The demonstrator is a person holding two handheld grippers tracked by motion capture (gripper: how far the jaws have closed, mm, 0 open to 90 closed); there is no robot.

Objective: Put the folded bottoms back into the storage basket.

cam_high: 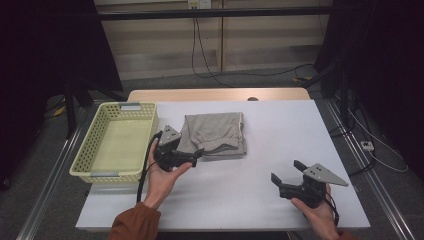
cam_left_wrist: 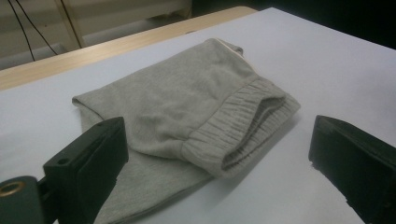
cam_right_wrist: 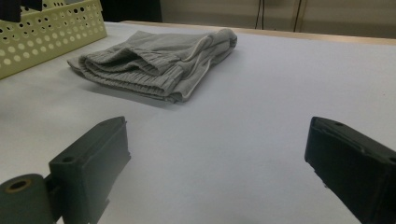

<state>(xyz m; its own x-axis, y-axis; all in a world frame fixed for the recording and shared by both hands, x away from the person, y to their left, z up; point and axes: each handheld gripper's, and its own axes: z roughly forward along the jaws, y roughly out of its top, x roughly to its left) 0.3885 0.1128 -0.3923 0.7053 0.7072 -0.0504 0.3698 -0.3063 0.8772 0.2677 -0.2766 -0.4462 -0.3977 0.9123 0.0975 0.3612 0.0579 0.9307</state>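
A folded grey garment [cam_high: 216, 132] with a ribbed waistband [cam_left_wrist: 238, 126] lies on the white table [cam_high: 280, 130], left of centre. My left gripper [cam_high: 196, 156] is open at the garment's near left corner, jaws pointing at it. In the left gripper view the garment [cam_left_wrist: 177, 98] lies just ahead, and the open left gripper [cam_left_wrist: 217, 140] stands with its jaws either side of the waistband end. My right gripper [cam_high: 286, 171] is open over bare table at the front right, well clear of the cloth. In the right gripper view the open right gripper [cam_right_wrist: 217, 140] holds nothing, and the garment [cam_right_wrist: 154, 60] lies farther off.
A pale yellow perforated basket [cam_high: 85, 150] stands on the table's left side, right beside the garment; its wall [cam_right_wrist: 51, 32] is at the upper left of the right gripper view. A wooden strip [cam_high: 215, 94] runs along the far edge. Cables cross the floor behind.
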